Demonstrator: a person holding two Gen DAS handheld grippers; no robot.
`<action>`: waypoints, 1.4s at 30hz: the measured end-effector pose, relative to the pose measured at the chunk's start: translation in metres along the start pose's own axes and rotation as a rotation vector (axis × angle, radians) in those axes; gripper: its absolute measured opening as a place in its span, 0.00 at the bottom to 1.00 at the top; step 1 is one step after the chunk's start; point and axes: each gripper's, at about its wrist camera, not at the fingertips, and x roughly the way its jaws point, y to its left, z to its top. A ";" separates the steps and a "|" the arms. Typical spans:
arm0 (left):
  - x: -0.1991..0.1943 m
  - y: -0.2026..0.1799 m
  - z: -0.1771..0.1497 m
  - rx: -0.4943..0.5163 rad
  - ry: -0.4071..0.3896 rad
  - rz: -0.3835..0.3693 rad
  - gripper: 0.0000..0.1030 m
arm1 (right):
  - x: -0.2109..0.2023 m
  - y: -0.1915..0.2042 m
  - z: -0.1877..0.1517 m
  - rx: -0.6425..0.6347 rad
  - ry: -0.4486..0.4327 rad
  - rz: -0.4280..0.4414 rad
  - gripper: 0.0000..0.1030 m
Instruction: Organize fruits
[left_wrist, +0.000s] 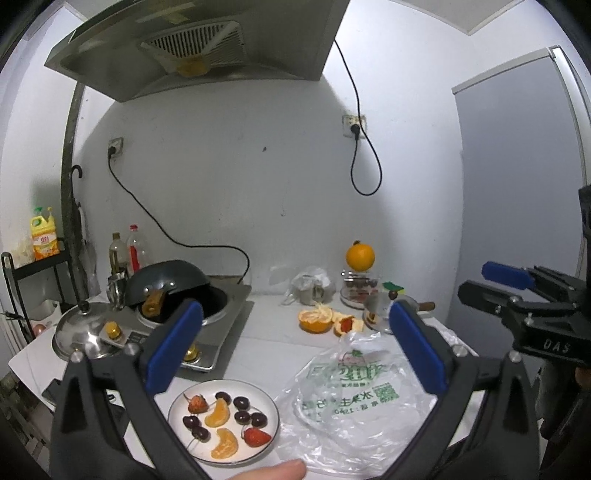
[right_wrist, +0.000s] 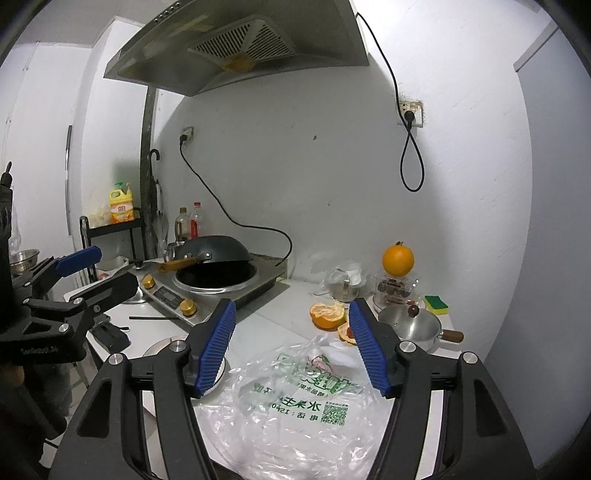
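Observation:
A white plate (left_wrist: 177, 406) near the counter's front holds orange segments (left_wrist: 218, 412), strawberries (left_wrist: 256, 436) and dark cherries. A clear printed plastic bag (left_wrist: 354, 402) lies to its right; it also shows in the right wrist view (right_wrist: 295, 413). Farther back lie a half-peeled orange (left_wrist: 314, 319) and peel with a red piece (left_wrist: 345, 325). A whole orange (left_wrist: 360, 257) sits on a glass jar. My left gripper (left_wrist: 295, 343) is open and empty above plate and bag. My right gripper (right_wrist: 291, 347) is open and empty above the bag.
An induction cooker with a tilted black wok (left_wrist: 166, 284) stands at the left, with a steel lid (left_wrist: 81, 328) beside it. A small steel pot (right_wrist: 410, 325) and a sponge (right_wrist: 436, 303) sit at the right. Bottles stand behind the cooker.

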 end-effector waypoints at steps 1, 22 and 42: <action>0.001 -0.001 0.000 0.002 0.000 0.003 0.99 | 0.000 0.000 -0.001 0.001 -0.001 0.000 0.65; 0.009 -0.007 0.001 0.009 0.013 0.003 0.99 | 0.004 -0.007 -0.001 0.008 0.006 -0.003 0.65; 0.018 -0.014 0.000 0.002 0.017 0.006 0.99 | 0.008 -0.011 -0.004 0.012 0.010 0.002 0.65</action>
